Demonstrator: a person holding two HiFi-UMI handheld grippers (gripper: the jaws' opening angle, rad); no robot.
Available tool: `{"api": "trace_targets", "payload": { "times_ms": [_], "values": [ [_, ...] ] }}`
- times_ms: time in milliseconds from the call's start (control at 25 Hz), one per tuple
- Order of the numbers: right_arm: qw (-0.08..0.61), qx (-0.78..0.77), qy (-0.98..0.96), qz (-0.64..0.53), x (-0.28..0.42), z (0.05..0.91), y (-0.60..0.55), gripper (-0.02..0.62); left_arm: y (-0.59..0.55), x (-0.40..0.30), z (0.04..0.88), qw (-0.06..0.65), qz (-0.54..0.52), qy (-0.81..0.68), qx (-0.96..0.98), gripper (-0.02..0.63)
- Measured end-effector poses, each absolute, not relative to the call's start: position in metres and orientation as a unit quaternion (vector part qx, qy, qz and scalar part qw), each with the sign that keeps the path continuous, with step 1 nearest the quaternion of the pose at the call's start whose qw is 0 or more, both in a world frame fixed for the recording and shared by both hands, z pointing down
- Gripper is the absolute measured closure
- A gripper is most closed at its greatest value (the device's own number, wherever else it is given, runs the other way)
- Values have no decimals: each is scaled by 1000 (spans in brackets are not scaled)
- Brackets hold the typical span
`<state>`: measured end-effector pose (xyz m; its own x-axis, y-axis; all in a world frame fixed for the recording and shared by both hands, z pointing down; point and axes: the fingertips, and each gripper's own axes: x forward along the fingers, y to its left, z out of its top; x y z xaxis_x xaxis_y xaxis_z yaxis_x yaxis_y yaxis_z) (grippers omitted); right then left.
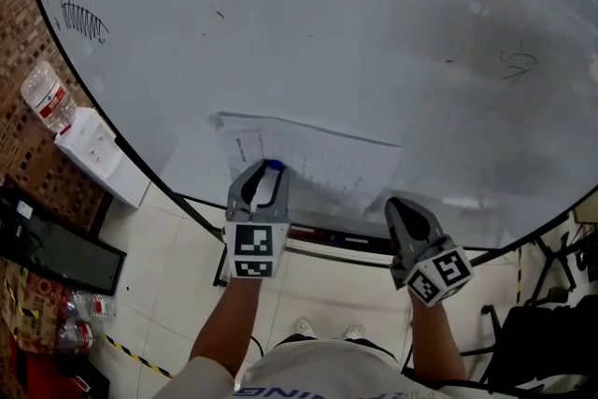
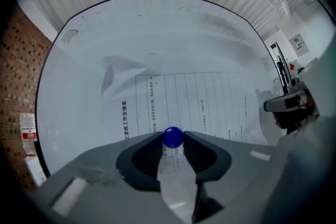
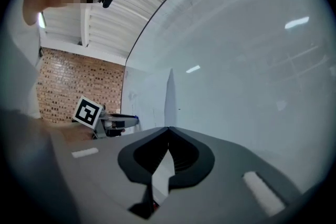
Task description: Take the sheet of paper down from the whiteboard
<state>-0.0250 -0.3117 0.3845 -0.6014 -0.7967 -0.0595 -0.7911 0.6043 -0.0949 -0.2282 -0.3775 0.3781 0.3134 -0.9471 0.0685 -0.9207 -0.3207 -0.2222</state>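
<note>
A printed sheet of paper (image 1: 318, 159) hangs crumpled low on the whiteboard (image 1: 327, 33). A small blue round magnet (image 1: 273, 166) sits near the sheet's lower left. My left gripper (image 1: 270, 171) points at the board, and its fingertips are closed on that magnet (image 2: 172, 136), in front of the paper (image 2: 210, 102). My right gripper (image 1: 400, 204) is by the sheet's lower right corner with its jaws shut, tips meeting (image 3: 168, 128). The paper's edge (image 3: 169, 92) stands off the board just beyond those tips. I cannot tell whether they pinch it.
The board's ledge (image 1: 327, 238) runs just under both grippers. A water bottle (image 1: 47, 98) and a white box (image 1: 98, 154) stand at the left by the brick wall. A black device (image 1: 56, 248) lies on the floor at left, and dark furniture (image 1: 542, 332) stands at right.
</note>
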Motion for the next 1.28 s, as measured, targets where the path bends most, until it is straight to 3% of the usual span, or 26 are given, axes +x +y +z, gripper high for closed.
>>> {"api": "trace_targets", "payload": {
  "times_ms": [80,160,200,480,520,560,600,960,1280],
  "values": [
    [39,-428,902,-33,-35,388,-314,560,-378,-228,378,70,-92,578,-808,472],
    [28,-416,908,-38,-45,392,-318,470,-378,-228,378,70,-93,577,-809,472],
    [24,-412,910,-40,-49,394,-319,460,-378,-228,378,70,-93,576,-809,472],
    [16,-411,911,-45,-59,397,-332,467,-378,-229,379,65,-90,575,-811,472],
    [14,-413,910,-43,-59,397,-333,494,-378,-229,379,65,-90,575,-811,472],
    [11,-415,909,-40,-59,397,-334,568,-378,-229,379,63,-90,575,-811,472],
    [9,-415,909,-38,-59,397,-334,588,-378,-229,379,62,-90,575,-811,472],
    [19,-421,906,-29,-46,389,-321,588,-364,-233,380,38,-69,563,-822,472],
    [-25,-462,886,-29,12,426,-280,588,-314,-265,419,-35,-47,584,-809,472]
  ]
}}
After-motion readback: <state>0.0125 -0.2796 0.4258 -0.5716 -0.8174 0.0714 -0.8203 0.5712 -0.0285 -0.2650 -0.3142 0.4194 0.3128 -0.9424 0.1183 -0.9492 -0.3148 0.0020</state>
